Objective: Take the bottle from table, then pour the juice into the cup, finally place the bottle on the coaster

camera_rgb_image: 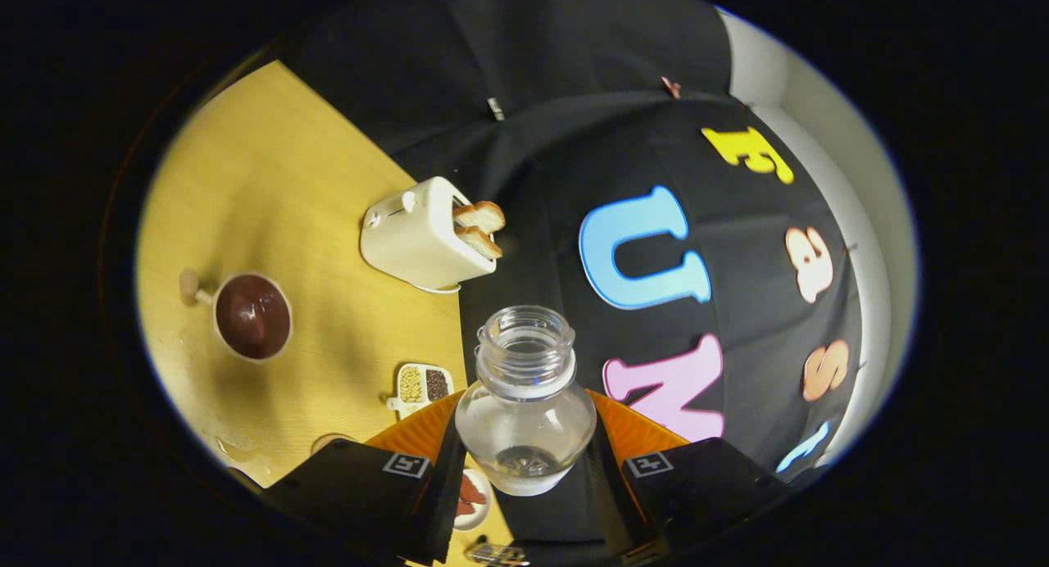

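A clear, uncapped bottle (525,403) sits between my fingers, which press on both of its sides, so my gripper (524,456) is shut on it. The bottle looks nearly drained, with its open mouth pointing away from me. The whole view is rolled sideways, so the bottle is tipped over. Off to the bottle's left on the yellow table (270,182) stands a cup (252,315) with a small knob handle, holding dark liquid. A few wet drops lie on the table near the cup.
A cream toaster (424,235) with two toast slices stands beyond the bottle near the table's edge. A small divided dish (422,385) of beans and grains lies close to my left finger. Another small plate (472,497) sits under the fingers.
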Demonstrator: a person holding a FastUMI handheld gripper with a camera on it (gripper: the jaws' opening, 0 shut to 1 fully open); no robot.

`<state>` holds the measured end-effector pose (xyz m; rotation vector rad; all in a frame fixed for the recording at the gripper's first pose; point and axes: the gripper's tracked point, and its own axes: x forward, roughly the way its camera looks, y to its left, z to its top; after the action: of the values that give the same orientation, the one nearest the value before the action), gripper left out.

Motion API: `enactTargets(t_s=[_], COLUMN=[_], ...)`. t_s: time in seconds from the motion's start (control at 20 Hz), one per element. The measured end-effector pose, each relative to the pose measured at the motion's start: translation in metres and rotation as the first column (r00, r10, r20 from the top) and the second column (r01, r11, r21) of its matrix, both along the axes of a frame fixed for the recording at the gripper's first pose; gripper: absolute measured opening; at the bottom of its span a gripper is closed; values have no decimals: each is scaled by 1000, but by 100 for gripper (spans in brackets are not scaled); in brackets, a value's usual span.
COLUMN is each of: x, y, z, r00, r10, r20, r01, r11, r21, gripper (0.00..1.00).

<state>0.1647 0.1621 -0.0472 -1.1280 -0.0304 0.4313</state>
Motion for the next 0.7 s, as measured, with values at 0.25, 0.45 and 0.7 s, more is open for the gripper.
enactTargets(t_s=[0.25, 0.45, 0.7], x=[-5, -4, 13], y=[-43, -71, -89], z=[-7, -27, -60], r00=[968, 919, 864], r10=[-77, -80, -25], r20=[-240, -387, -504], r01=[156, 280, 389], r11=[931, 823, 668], r21=[331, 495, 634], gripper=[71, 72, 72])
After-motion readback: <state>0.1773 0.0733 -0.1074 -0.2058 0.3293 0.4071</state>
